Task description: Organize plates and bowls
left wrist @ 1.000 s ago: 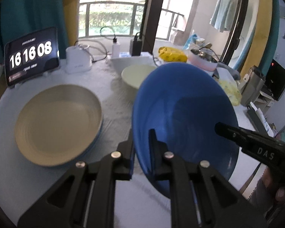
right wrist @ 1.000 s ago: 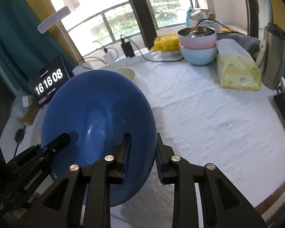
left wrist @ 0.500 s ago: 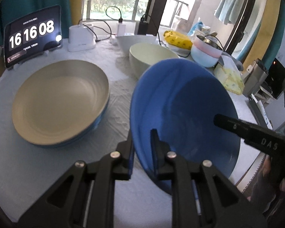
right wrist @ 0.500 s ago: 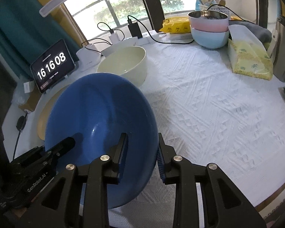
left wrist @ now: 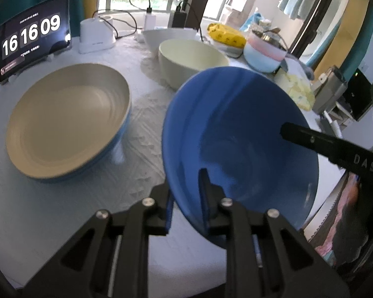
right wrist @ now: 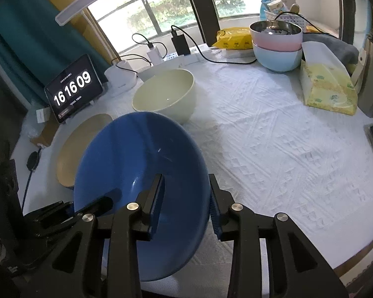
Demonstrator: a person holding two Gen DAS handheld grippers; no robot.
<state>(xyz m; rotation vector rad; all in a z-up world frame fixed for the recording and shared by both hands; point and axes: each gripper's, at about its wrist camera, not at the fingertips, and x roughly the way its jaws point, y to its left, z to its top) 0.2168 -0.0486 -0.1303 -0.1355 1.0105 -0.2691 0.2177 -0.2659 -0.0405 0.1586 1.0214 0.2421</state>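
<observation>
Both grippers hold one blue bowl (left wrist: 238, 134) above the white tablecloth. My left gripper (left wrist: 186, 193) is shut on its near rim. My right gripper (right wrist: 186, 198) has its jaws wider apart around the opposite rim of the blue bowl (right wrist: 136, 173), and its finger (left wrist: 310, 139) reaches into the bowl in the left wrist view. A cream bowl (left wrist: 191, 62) stands behind it, also in the right wrist view (right wrist: 166, 96). A beige plate (left wrist: 67, 119) lies on a blue plate at the left, partly hidden in the right wrist view (right wrist: 72, 149).
A clock tablet (right wrist: 74, 89) stands at the back left. A stack of pink and light blue bowls (right wrist: 276, 47), a tissue pack (right wrist: 325, 87), chargers and cables (right wrist: 176, 42) line the back. The table edge (right wrist: 355, 260) runs at the front right.
The blue bowl has come lower and nearer the table, so the cream bowl behind it shows fully. My right gripper's jaws have widened around the rim.
</observation>
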